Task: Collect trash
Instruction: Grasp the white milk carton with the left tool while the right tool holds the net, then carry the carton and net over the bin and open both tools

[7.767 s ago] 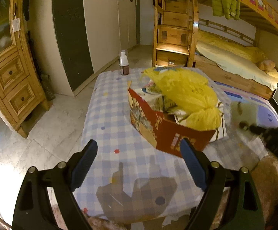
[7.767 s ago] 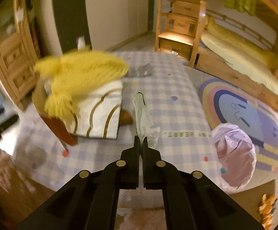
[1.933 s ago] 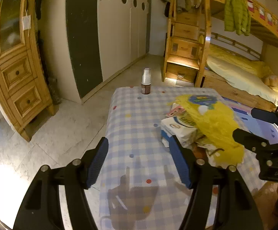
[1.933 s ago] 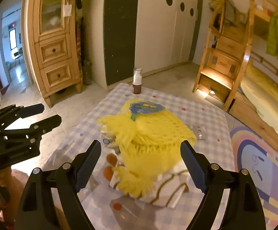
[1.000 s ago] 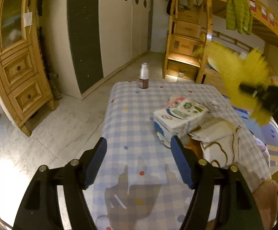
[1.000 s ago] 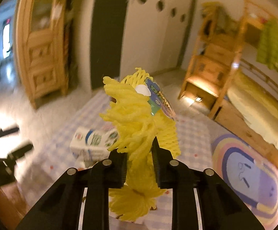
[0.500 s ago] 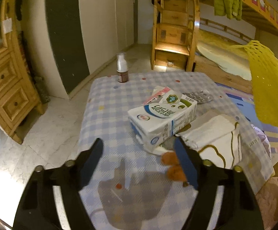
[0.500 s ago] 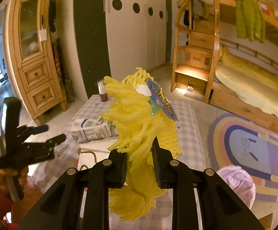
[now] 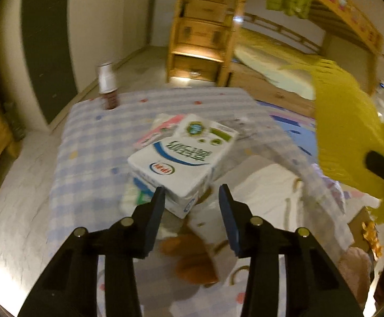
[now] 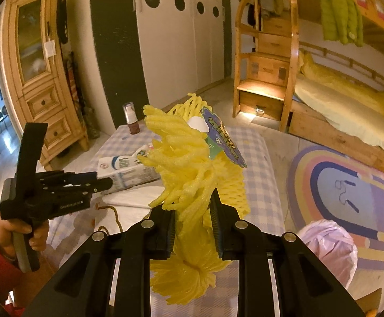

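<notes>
While my right gripper is raised above the table, its two fingers are pinched in on a yellow foam fruit net, which bulges up between them and hangs in a bunch below. A blue and green label is stuck near the top of the net. Seen from my left wrist, the same net hangs in the air off the right edge of the table, blurred.

My left gripper is held low and level, pointing forward over the checked tablecloth. Its fingers are parted with nothing between them, and they sit either side of the near corner of a white milk carton without my being able to tell whether they touch it. From the right wrist I can see my left hand wrapped around the handle, red sleeve behind it, the gripper aimed at the carton.

The carton lies on its side on top of other flat packaging, a pink packet poking out behind it and a white bag with gold lines spread out to its right. A small brown bottle with a white cap stands upright at the far corner of the table. A pale pink trash bag sits open on the floor beside the table, by the rainbow rug; its contents are hidden from me.
</notes>
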### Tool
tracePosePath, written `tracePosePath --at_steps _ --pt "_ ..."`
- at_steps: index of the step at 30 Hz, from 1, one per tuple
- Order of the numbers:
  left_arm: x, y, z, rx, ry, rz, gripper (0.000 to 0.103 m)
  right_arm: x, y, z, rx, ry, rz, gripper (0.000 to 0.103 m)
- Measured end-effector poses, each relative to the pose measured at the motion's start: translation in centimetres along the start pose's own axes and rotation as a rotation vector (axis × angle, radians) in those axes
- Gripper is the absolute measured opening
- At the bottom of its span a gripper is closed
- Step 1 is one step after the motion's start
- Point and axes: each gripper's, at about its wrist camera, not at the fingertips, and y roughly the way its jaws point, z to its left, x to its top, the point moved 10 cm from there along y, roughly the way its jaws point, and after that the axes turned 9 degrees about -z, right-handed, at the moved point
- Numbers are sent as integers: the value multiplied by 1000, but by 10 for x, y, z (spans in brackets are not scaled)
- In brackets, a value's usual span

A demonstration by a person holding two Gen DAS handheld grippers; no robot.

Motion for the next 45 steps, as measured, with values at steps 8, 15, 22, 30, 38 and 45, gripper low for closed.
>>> tracePosePath --at_steps 8,15,22,30,38,45 --pt "8 -9 14 70 55 -79 97 -1 3 -1 3 9 8 25" --pt "9 20 26 82 111 -29 96 -5 12 -2 19 9 19 25" --pt "15 40 24 13 103 -7 94 -8 23 -2 16 13 42 25" --pt "20 29 21 11 86 -49 70 -9 19 -3 12 15 41 25" --pt "48 -48 -24 37 74 -195 69 3 -22 -13 -13 49 -37 23" --pt "40 -87 -94 18 116 -256 69 -13 -59 -38 -43 100 -54 23"
